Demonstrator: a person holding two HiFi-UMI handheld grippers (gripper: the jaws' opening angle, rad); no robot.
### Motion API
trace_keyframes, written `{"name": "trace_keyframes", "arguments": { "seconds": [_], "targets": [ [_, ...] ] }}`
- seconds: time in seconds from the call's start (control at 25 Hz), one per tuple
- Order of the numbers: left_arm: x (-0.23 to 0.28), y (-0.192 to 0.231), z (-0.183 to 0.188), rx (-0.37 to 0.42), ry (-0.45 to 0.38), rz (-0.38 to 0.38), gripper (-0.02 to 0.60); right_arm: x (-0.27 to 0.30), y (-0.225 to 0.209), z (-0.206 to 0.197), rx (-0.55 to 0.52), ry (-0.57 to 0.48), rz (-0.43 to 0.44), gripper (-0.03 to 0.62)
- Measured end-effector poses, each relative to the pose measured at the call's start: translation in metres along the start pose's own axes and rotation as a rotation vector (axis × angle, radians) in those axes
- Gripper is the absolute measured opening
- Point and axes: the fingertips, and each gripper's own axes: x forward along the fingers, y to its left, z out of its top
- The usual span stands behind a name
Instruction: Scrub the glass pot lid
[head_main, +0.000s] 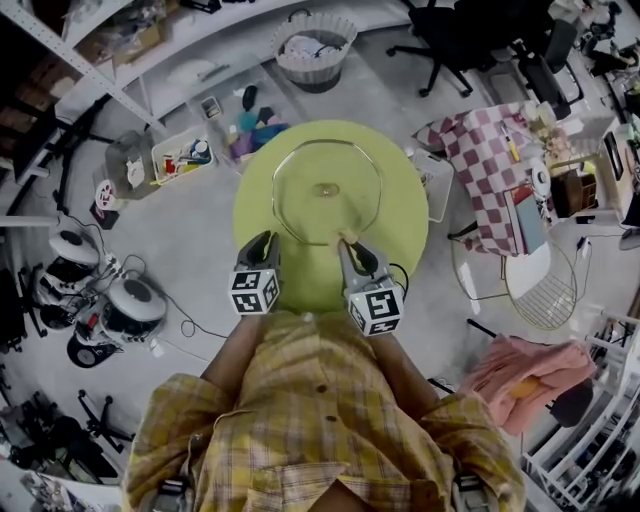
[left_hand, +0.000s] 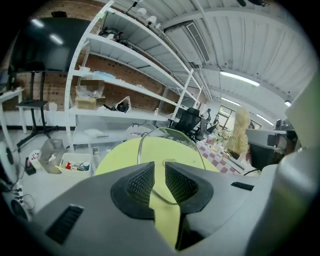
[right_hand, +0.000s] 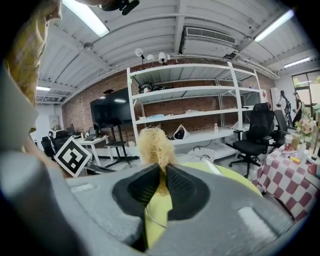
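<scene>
Glass, domed and clear with a thin metal rim and a small knob at its centre, the pot lid (head_main: 325, 190) lies flat, knob up, in the middle of the round yellow-green worktop (head_main: 400, 220). It looks stiff and fairly heavy for its size, and I judge it slippery and breakable: pushed by a scrubber, it would likely slide or rock on this smooth top unless pinned. The surest holds appear to be the knob, or a pinch across the rim at the near edge; the bare dome offers nothing to grip. At that near edge the right tool (head_main: 348, 243) is clamped on a pale yellow, fuzzy scrubber (right_hand: 155, 145), whose tuft sticks out past the jaws toward the lid (right_hand: 194, 158). Whether the tuft touches the glass I cannot tell from the head view. The left tool (head_main: 265, 238) sits just beside the rim on the near left, its jaws narrowly parted with nothing between them; in the left gripper view the lid (left_hand: 167, 147) and worktop show through the slim gap, so it seems placed to steady the lid, though no hold is made yet. Farther out, a checked cloth (head_main: 480, 160) covers a table to the right, a wire chair (head_main: 545, 285) stands near it, and white shelving (left_hand: 125, 75) with bins lines the far side.
</scene>
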Motion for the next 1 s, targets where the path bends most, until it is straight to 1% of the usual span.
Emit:
{"name": "trace_keyframes", "arguments": {
  "seconds": [0.08, 0.32, 0.48, 0.56, 0.72, 0.92, 1.0],
  "targets": [
    [0.009, 0.006, -0.006, -0.035, 0.017, 0.010, 0.046, 0.003, -0.001, -0.001, 0.005, 0.001, 0.013, 0.037],
    [0.033, 0.024, -0.024, -0.068, 0.065, 0.039, 0.046, 0.018, -0.002, -0.011, 0.011, 0.016, 0.041, 0.037],
    [0.051, 0.033, -0.028, -0.132, 0.078, 0.044, 0.046, 0.027, -0.006, -0.013, 0.014, 0.022, 0.050, 0.037],
    [0.059, 0.039, -0.031, -0.163, 0.086, 0.042, 0.046, 0.031, -0.008, -0.015, 0.015, 0.026, 0.050, 0.037],
    [0.074, 0.045, -0.037, -0.202, 0.109, 0.025, 0.046, 0.038, -0.011, -0.016, 0.017, 0.036, 0.046, 0.037],
    [0.086, 0.047, -0.045, -0.229, 0.131, 0.009, 0.069, 0.040, -0.014, -0.018, 0.021, 0.052, 0.040, 0.037],
    [0.089, 0.049, -0.046, -0.237, 0.132, 0.009, 0.069, 0.041, -0.014, -0.020, 0.021, 0.058, 0.039, 0.037]
  ]
}}
